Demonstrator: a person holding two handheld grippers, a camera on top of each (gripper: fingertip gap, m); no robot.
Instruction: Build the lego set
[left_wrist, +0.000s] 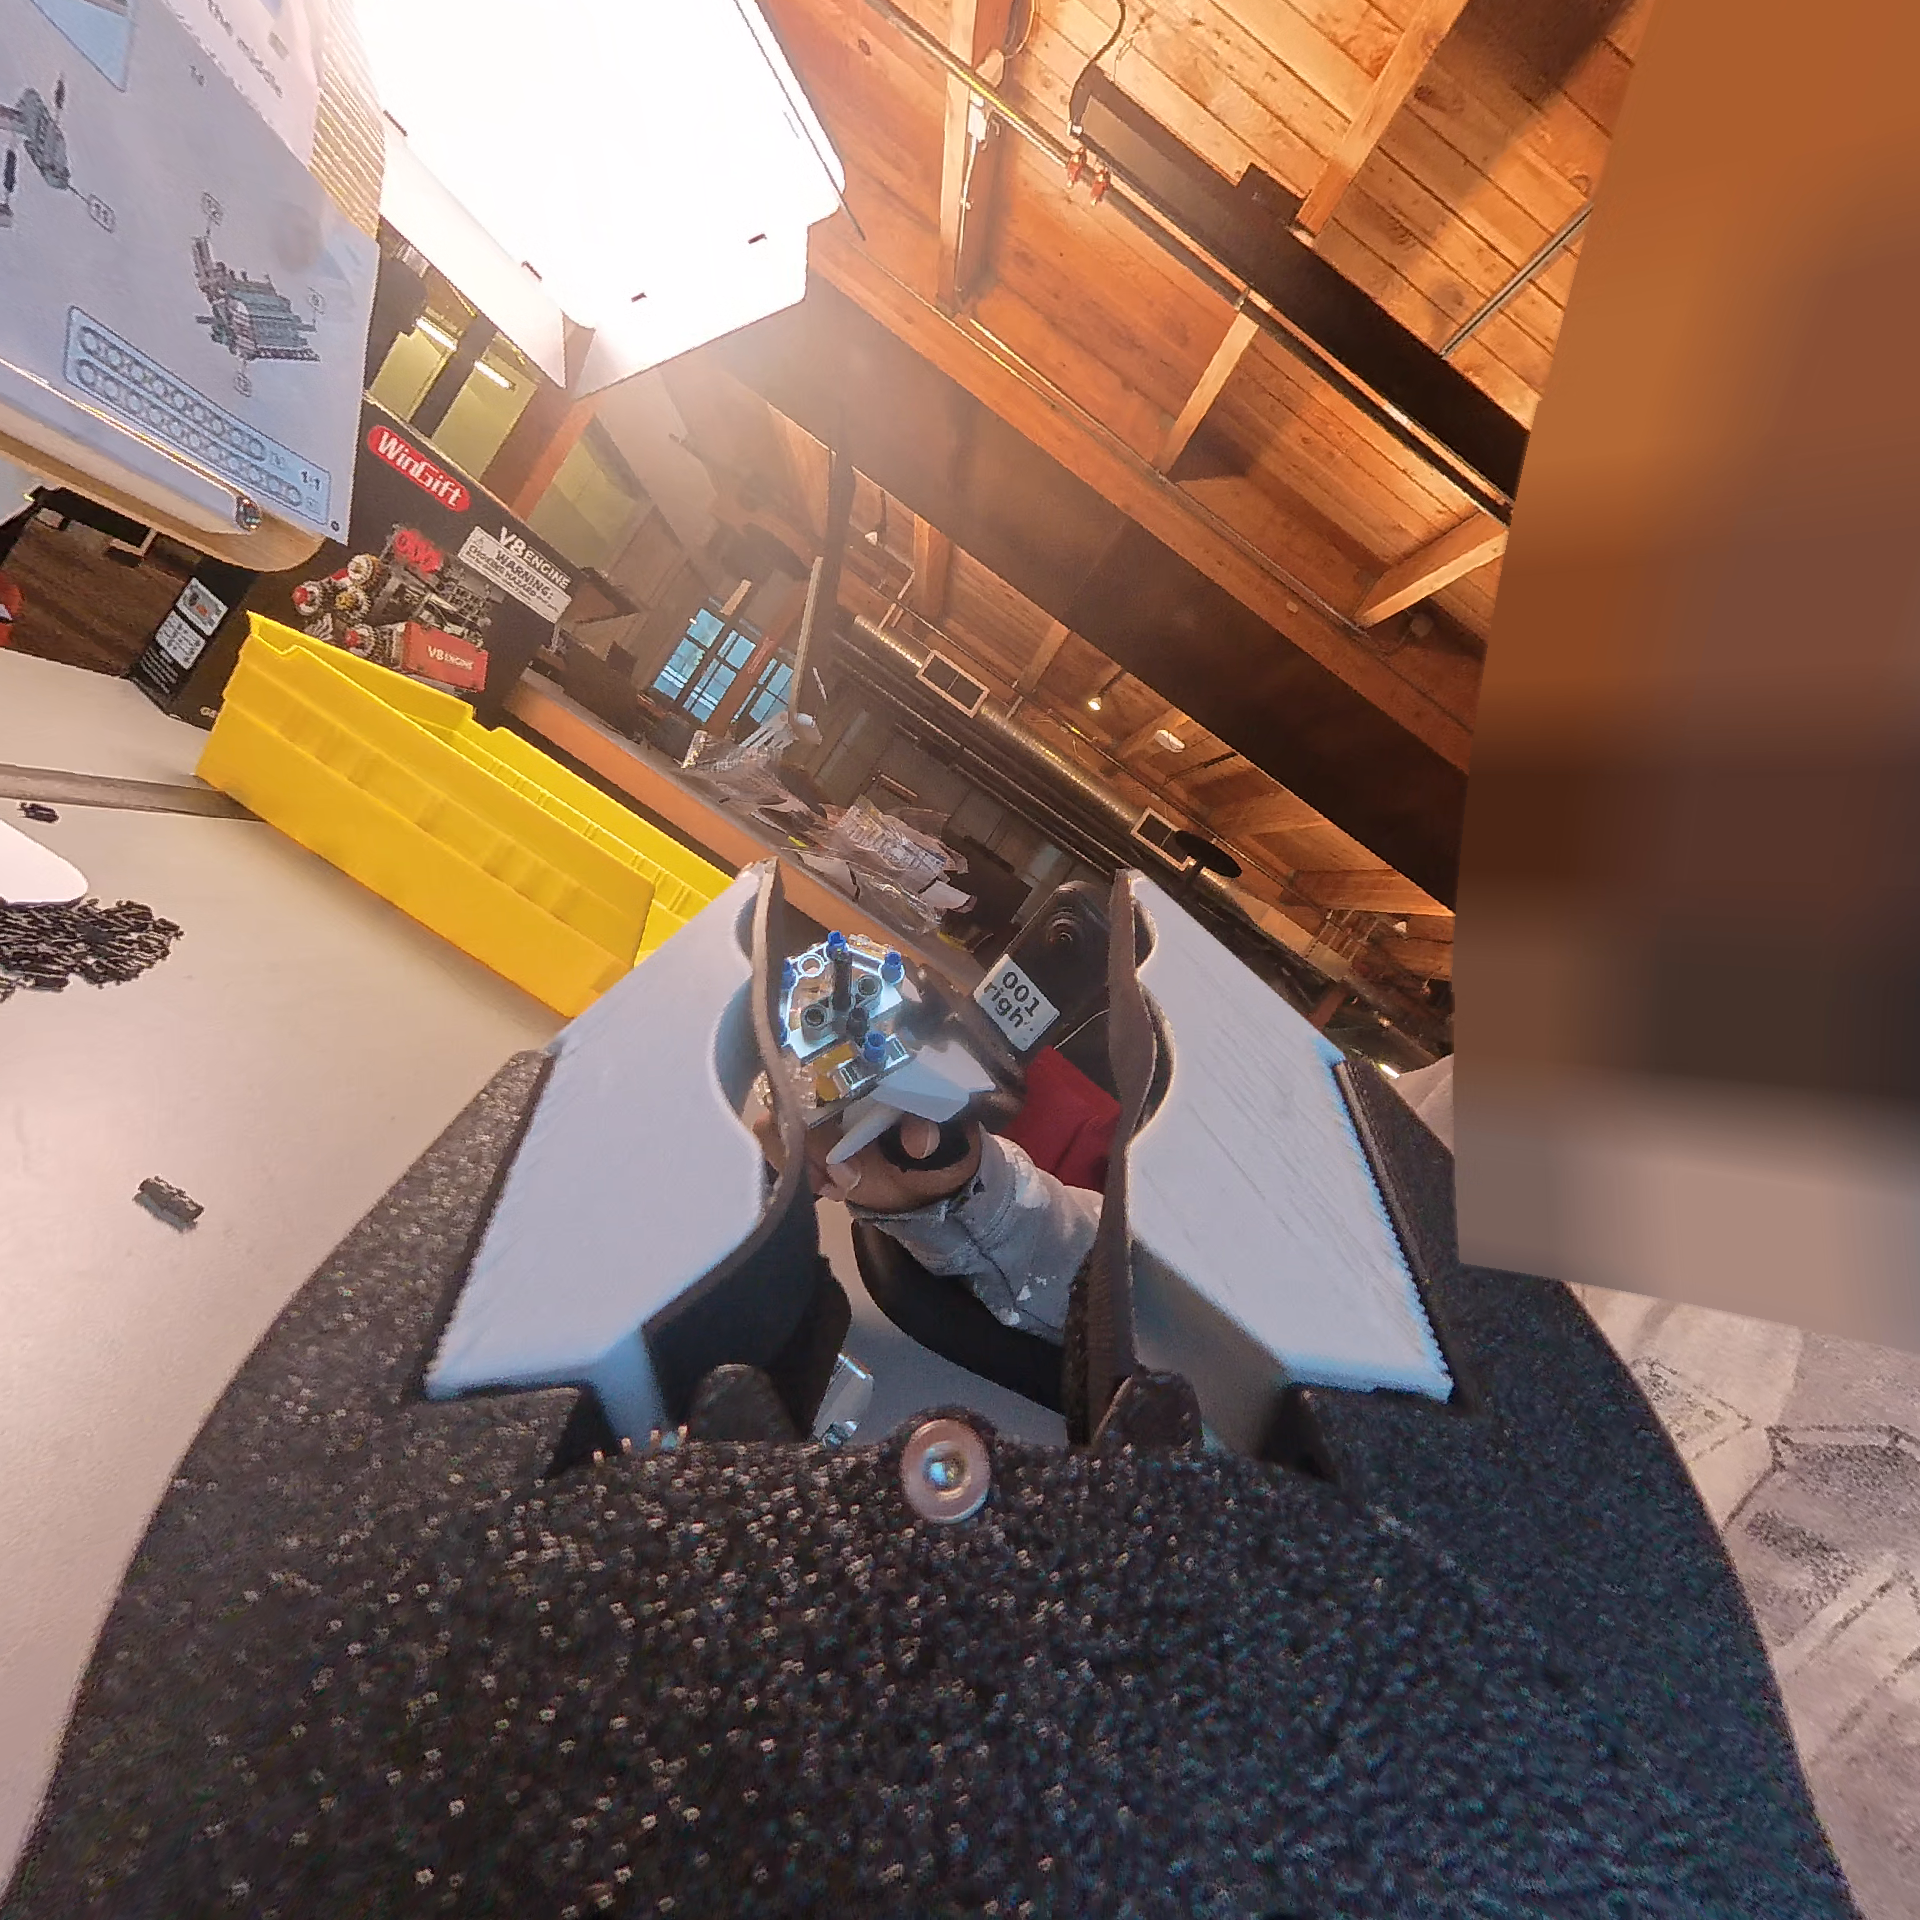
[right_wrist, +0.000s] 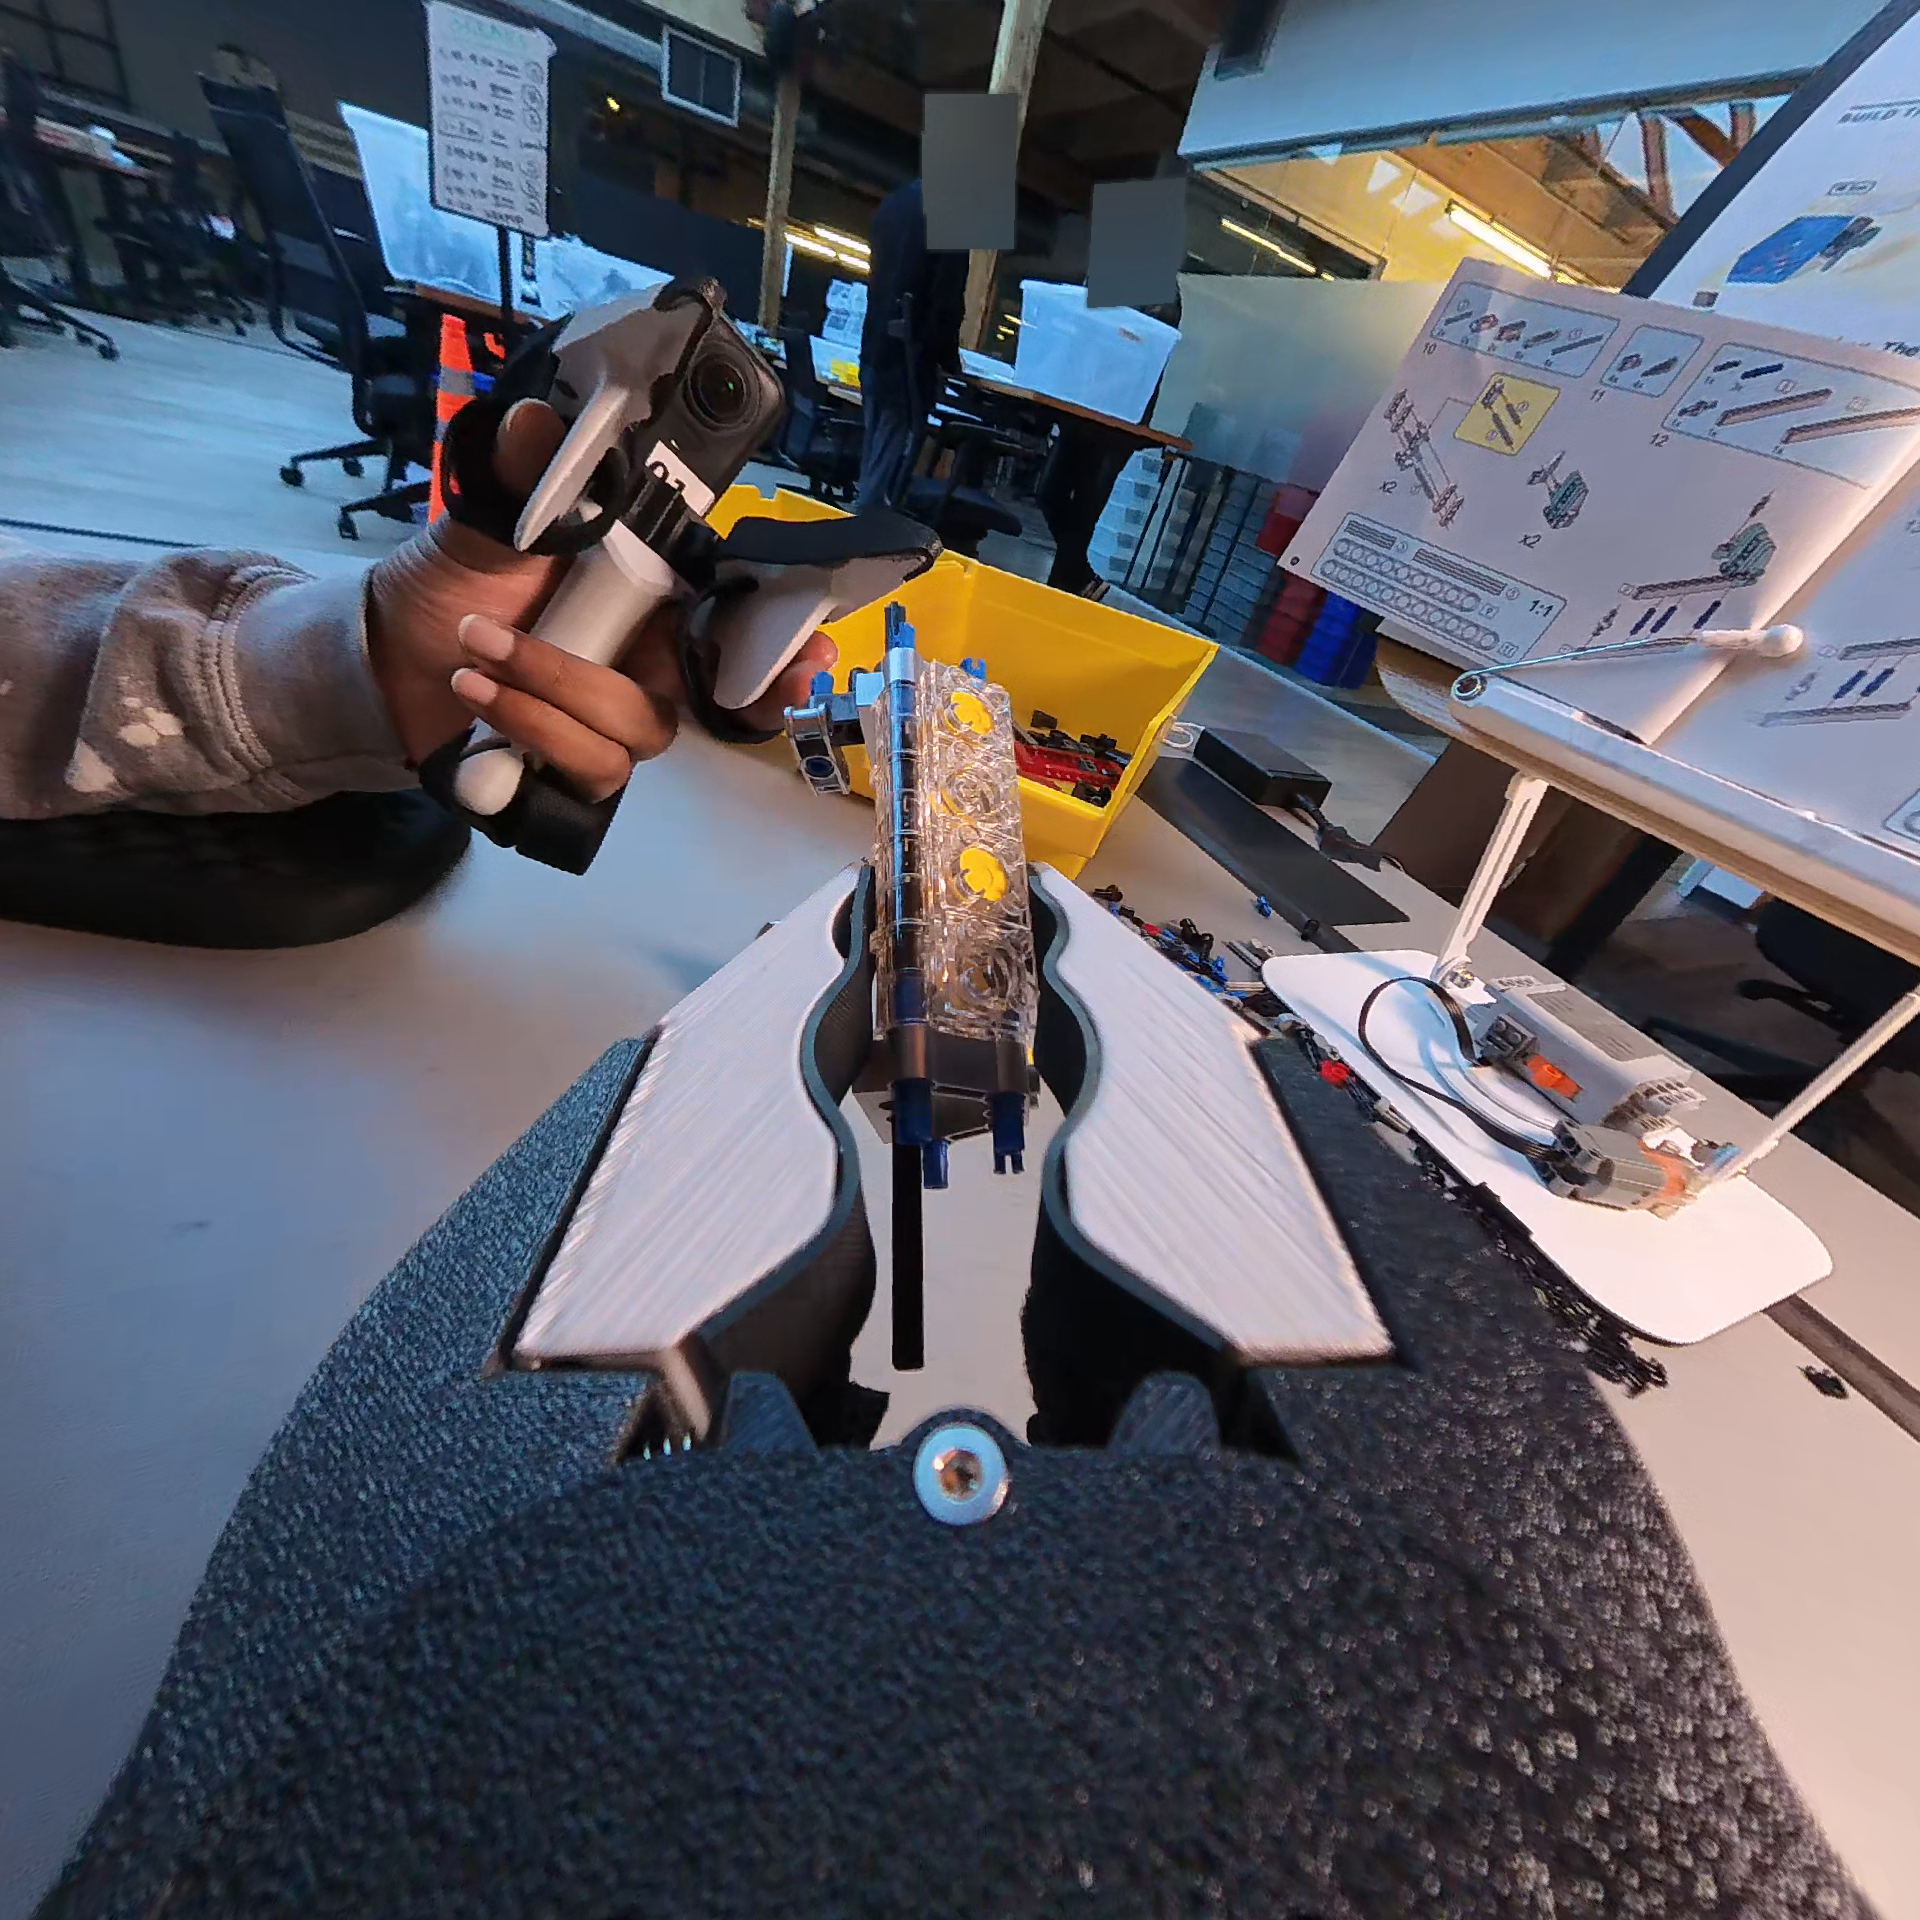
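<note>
Jaws of the right gripper (right_wrist: 951, 914) clamped a clear plastic brick assembly with yellow pins (right_wrist: 954, 862) above the grey tabletop (right_wrist: 312, 1091); the left gripper (left_wrist: 940, 914) stood open, near the assembly.

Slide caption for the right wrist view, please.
Right hand-held gripper clamps a clear brick assembly; left hand-held gripper raised beyond, yellow bin behind.

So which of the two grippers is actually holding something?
The right gripper: shut on the clear brick assembly. The left gripper is open and empty.
</note>
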